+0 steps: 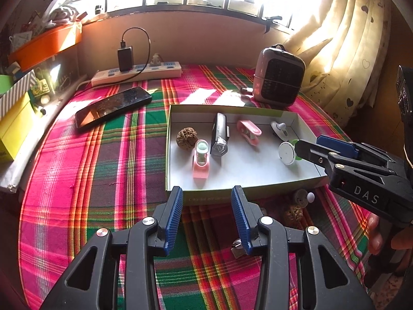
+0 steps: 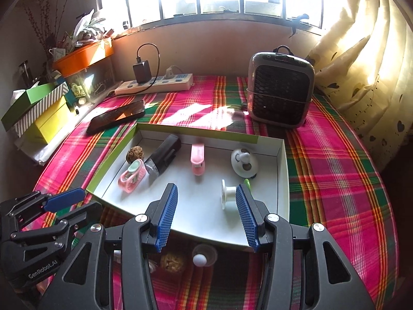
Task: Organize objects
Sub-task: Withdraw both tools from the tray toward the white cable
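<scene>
A shallow box with a white inside lies on the plaid cloth. In it are a walnut, a pink and green clip, a black torch, a pink clip, a white knob and a white spool. My right gripper hangs open over the box's near side, the spool just inside its right pad. My left gripper stands open and empty in front of the box wall. On the cloth near the box lie a second walnut and a grey disc with a white ball.
A black phone lies left of the box, with a power strip and charger behind it. A small heater stands at the back right. Stacked boxes and an orange tub crowd the left edge; a curtain hangs on the right.
</scene>
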### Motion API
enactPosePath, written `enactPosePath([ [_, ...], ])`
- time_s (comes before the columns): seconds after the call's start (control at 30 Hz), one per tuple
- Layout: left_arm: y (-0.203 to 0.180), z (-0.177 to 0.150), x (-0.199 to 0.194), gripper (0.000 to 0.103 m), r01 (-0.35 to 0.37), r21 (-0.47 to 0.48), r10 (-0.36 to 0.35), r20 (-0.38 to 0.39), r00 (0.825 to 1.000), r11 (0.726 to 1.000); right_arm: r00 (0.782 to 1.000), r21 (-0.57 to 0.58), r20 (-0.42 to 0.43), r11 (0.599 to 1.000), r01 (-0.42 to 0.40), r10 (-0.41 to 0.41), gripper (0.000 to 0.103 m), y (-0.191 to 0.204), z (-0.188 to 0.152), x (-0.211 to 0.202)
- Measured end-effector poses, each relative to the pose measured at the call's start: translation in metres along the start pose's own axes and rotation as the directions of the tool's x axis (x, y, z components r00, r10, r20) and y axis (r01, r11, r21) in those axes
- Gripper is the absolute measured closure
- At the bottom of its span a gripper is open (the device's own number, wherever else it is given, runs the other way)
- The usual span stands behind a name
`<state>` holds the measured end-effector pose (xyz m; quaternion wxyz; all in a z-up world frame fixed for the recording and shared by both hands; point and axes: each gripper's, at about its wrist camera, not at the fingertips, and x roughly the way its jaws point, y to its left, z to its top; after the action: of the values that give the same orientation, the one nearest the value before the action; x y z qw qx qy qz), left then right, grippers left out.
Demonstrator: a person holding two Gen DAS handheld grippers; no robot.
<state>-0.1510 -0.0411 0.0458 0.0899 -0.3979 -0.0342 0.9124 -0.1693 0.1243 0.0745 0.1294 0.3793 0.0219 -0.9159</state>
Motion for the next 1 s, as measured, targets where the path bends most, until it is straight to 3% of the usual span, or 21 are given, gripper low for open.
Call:
enactPosePath([
  [0.5,0.0,-0.024,0.001,0.065,0.065,0.002,-0.065,-0.048,0.997,0.998,0.999,0.041,0.029,0.999,0.028,-0.029,0.055,-0.009,-0.033,-0.027],
  [1.0,-0.025,-0.035,0.014,0.061,0.164,0.125,-0.152,-0.1,0.983,0.978,0.999,0.09,0.012,0.995,0.044,-0.046,0.054,-0.022,-0.059,-0.035],
])
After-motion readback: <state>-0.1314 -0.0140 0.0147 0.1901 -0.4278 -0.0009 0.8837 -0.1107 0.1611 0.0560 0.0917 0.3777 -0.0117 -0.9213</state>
